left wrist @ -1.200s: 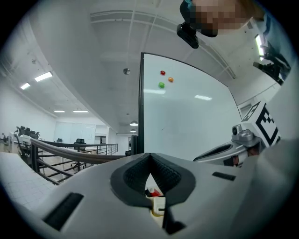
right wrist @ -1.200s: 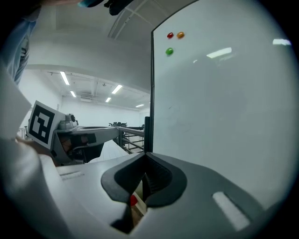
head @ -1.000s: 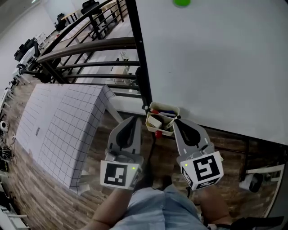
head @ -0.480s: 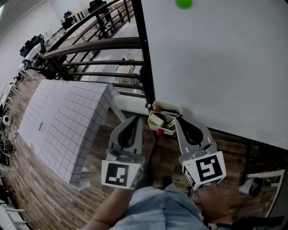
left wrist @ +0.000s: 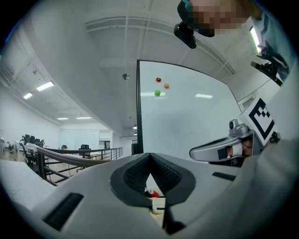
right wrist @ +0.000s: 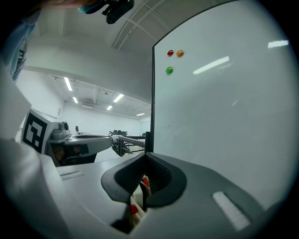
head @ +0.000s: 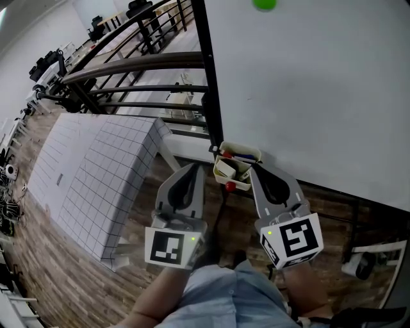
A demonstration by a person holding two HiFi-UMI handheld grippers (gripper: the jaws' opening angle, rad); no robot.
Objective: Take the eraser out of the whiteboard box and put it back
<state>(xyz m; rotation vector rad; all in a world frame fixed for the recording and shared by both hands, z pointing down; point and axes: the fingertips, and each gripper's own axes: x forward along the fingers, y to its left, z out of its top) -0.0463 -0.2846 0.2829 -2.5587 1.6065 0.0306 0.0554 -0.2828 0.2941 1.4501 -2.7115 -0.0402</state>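
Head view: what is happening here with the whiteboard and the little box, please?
A person stands at the whiteboard with a tool in each hand. The left tool and the right tool are both shut and empty, pointing at the small box on the board's lower edge, close to it. A pale block, probably the eraser, lies in the box beside the markers, not in either tool.

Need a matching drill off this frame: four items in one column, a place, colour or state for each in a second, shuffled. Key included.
1. green magnet
2. whiteboard box
3. large panel
4. right gripper

A. jaws together
B. at the lower corner of the whiteboard
C. high on the whiteboard
D. white with a dark grid

Pairs: 1-C, 2-B, 3-D, 4-A
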